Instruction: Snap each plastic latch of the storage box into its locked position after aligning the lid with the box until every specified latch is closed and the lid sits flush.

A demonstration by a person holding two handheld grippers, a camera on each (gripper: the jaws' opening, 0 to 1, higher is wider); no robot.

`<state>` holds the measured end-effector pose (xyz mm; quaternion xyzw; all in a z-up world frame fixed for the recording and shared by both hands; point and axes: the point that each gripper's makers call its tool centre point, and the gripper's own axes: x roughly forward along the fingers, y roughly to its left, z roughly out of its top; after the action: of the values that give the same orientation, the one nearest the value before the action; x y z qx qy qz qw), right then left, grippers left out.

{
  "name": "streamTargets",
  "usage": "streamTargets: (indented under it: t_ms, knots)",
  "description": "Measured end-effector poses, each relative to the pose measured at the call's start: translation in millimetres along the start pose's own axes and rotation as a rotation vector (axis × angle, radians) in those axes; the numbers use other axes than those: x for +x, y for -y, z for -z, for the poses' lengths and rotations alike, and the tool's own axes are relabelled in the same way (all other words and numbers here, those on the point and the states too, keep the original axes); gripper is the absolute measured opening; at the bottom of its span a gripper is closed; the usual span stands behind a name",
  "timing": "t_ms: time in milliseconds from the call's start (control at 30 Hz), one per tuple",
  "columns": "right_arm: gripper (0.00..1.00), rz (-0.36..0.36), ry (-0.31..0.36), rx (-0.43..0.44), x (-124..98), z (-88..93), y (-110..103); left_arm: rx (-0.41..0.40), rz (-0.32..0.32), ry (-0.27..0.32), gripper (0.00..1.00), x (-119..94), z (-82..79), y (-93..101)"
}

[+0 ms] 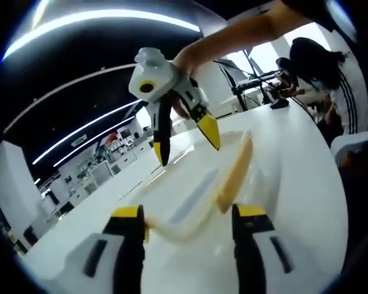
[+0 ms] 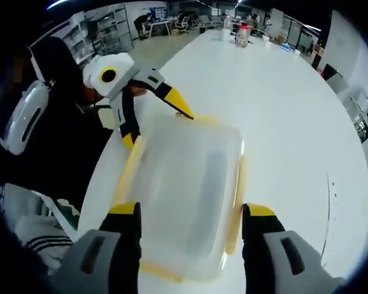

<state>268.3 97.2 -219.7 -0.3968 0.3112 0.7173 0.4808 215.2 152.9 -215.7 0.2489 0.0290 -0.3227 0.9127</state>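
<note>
A translucent storage box (image 2: 184,184) with yellow latches lies on the white table (image 2: 294,122), its lid on top. One long yellow latch (image 2: 126,171) runs down its left side, another (image 2: 236,202) down its right. My right gripper (image 2: 190,211) is open, its jaws standing either side of the box's near end. My left gripper (image 2: 155,125) is open at the box's far left corner, one tip touching the far edge. In the left gripper view the box (image 1: 190,202) lies between the open left gripper's (image 1: 189,211) jaws, a yellow latch (image 1: 236,174) sticks up, and the right gripper (image 1: 187,152) hovers open above.
The table reaches far beyond the box, with a bottle (image 2: 242,33) and small items at its far end. A person in dark clothes (image 2: 55,141) stands close at the table's left edge. Another person (image 1: 322,67) works at dark equipment (image 1: 257,82) past the table.
</note>
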Motion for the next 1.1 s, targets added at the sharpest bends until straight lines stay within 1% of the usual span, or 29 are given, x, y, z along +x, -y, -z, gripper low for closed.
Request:
streamTargets:
  t_ms: [100, 233, 433, 600, 733, 800, 967, 1100]
  knots:
    - [0.66, -0.008, -0.028, 0.001, 1.1, -0.2, -0.7, -0.006, 0.006, 0.009, 0.56, -0.6, -0.5, 0.2]
    - [0.67, -0.022, -0.048, -0.008, 2.1, -0.1, 0.2, -0.01, 0.009, 0.015, 0.56, -1.1, -0.8, 0.5]
    - [0.68, -0.064, -0.07, 0.014, 4.8, 1.7, 1.2, -0.02, 0.003, 0.02, 0.56, -1.7, -0.6, 0.4]
    - [0.69, -0.093, -0.117, 0.035, 6.8, 2.3, 1.3, -0.035, 0.002, 0.02, 0.56, -2.8, 0.4, -0.8]
    - [0.69, -0.114, -0.139, 0.046, 7.8, 2.6, 0.3, -0.035, 0.006, 0.019, 0.56, -3.0, 0.3, -1.3]
    - [0.69, -0.121, -0.141, 0.049, 7.7, 3.2, 0.1, -0.034, 0.008, 0.018, 0.56, -3.3, 0.4, -1.5]
    - [0.69, -0.148, -0.118, 0.07, 9.2, 4.1, 0.4, -0.04, 0.013, 0.016, 0.55, -3.6, 0.6, -2.0]
    - [0.68, -0.156, -0.122, 0.076, 9.7, 2.9, 0.3, -0.047, 0.018, -0.014, 0.55, -2.2, 0.5, -2.6]
